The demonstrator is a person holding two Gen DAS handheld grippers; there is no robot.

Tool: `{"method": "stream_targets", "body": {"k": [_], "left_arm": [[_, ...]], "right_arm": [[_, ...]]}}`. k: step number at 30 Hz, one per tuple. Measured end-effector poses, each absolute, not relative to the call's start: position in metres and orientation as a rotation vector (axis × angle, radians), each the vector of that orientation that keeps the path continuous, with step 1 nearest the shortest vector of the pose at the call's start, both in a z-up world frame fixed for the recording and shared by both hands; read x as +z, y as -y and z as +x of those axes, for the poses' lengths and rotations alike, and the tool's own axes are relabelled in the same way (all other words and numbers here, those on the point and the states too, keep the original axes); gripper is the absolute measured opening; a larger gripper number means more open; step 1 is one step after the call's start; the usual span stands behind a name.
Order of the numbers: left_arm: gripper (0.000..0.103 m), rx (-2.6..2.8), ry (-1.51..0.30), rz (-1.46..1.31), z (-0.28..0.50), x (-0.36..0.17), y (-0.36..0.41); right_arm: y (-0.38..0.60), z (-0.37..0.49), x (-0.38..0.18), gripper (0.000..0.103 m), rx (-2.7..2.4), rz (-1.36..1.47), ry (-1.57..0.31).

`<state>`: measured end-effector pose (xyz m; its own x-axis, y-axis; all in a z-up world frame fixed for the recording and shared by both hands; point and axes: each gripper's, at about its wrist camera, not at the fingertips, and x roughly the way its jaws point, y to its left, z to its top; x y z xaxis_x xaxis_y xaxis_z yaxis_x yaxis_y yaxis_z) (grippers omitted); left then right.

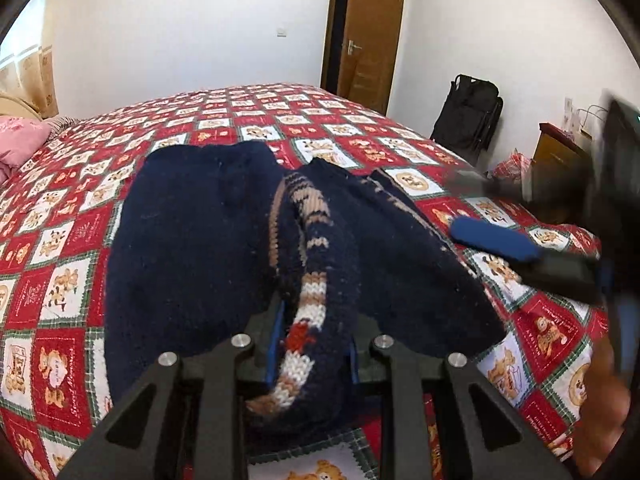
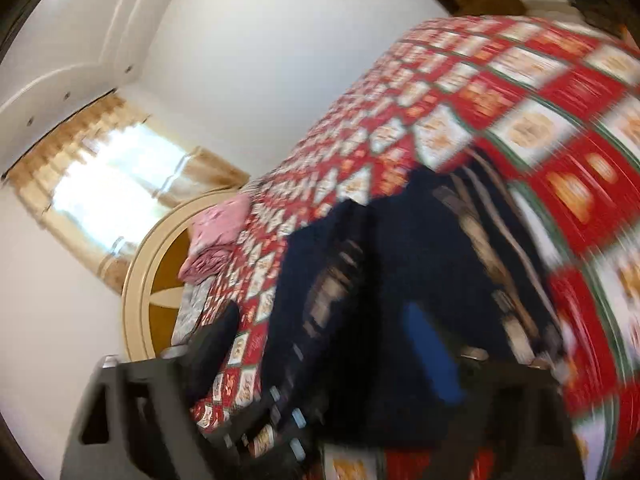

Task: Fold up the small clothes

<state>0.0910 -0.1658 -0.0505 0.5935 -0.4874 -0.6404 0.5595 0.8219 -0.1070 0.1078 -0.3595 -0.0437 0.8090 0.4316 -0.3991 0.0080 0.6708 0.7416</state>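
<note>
Sweater (image 1: pixel 192 240) first: it is a small dark blue knitted one, lying in a bumpy heap on the big bed (image 1: pixel 360 120) with the red and white bear cover. It looks soft, thick and floppy, so it will bend and sag when lifted, and it will not break. A good place to take hold, I think, is a thick edge or the striped sleeve (image 1: pixel 308 312). The left claw (image 1: pixel 310 356) is pinching that sleeve, with brown, white and red stripes, right between its fingers. The right claw (image 1: pixel 516 224) is off to the side, just beside the sweater. Its fingers are spread wide and hold nothing.
</note>
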Motion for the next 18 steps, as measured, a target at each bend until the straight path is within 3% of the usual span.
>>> {"method": "stream_targets", "body": {"k": [6, 8, 10, 18], "left_arm": [[0.026, -0.604, -0.684, 0.133, 0.082, -0.057, 0.17], [0.026, -0.61, -0.678, 0.124, 0.081, -0.058, 0.168], [0.026, -0.617, -0.668, 0.122, 0.079, -0.058, 0.165], [0.025, -0.633, -0.664, 0.117, 0.074, -0.053, 0.166]], "right_arm": [[0.334, 0.202, -0.056, 0.088, 0.393, 0.735, -0.826], [0.324, 0.223, -0.07, 0.076, 0.405, 0.702, -0.889], [0.305, 0.236, -0.081, 0.032, 0.419, 0.626, -0.964], [0.308, 0.23, -0.07, 0.019, 0.419, 0.572, -0.912]]}}
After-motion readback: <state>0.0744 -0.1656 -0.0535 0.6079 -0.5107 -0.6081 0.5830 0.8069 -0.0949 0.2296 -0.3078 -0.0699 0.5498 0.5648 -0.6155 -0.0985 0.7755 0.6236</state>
